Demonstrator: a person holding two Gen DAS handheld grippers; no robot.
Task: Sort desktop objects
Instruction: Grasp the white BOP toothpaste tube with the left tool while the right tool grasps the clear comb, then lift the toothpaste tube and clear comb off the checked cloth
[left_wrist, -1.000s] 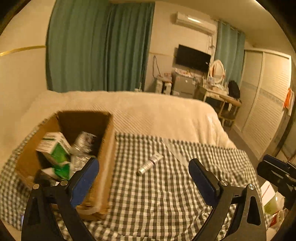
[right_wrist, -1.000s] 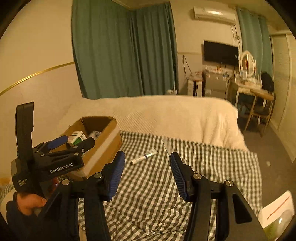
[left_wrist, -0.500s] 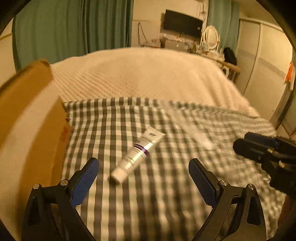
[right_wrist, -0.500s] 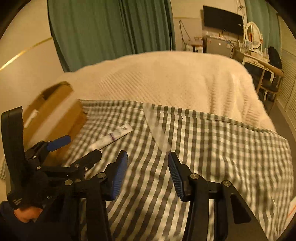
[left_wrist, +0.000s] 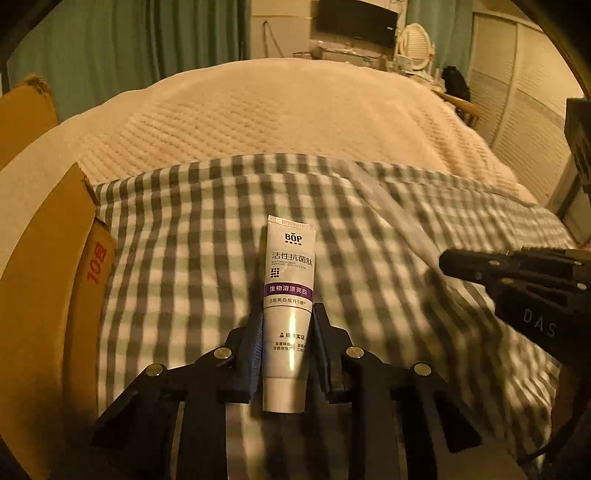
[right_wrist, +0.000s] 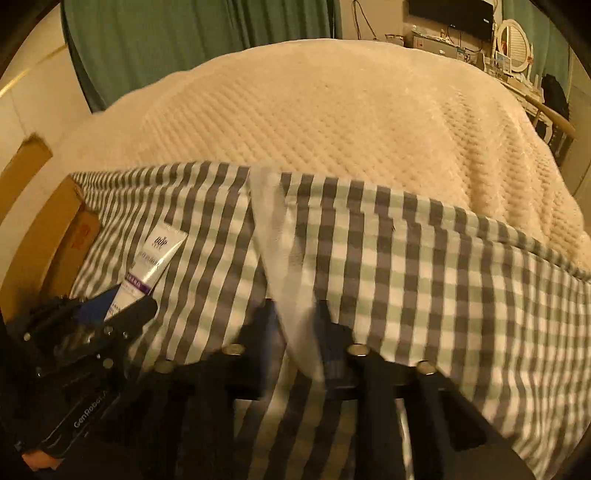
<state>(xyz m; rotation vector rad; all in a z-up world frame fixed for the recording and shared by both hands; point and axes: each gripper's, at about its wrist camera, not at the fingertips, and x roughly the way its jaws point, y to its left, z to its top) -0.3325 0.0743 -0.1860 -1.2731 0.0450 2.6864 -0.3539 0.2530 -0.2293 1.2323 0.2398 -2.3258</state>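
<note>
My left gripper (left_wrist: 287, 321) is shut on a white BOP toothpaste tube (left_wrist: 290, 291) with a purple band, which lies on the checked cloth (left_wrist: 184, 266). The tube also shows in the right wrist view (right_wrist: 157, 258), with the left gripper (right_wrist: 122, 306) around its lower end. My right gripper (right_wrist: 297, 314) is shut on a long clear plastic strip (right_wrist: 280, 251) lying on the cloth; it appears at the right edge of the left wrist view (left_wrist: 480, 266). A cardboard box (left_wrist: 44, 258) stands at the left.
The checked cloth lies over a cream waffle blanket (right_wrist: 332, 110) on a bed. Green curtains (right_wrist: 184, 37) hang behind. A TV (left_wrist: 354, 22), a dresser with a round mirror (left_wrist: 417, 44) and wardrobe doors (left_wrist: 528, 110) are at the far right.
Both grippers have dropped to the cloth and shut. The left one closed on the toothpaste tube, the right one on the clear strip. The box has slid to the left edge of view.
</note>
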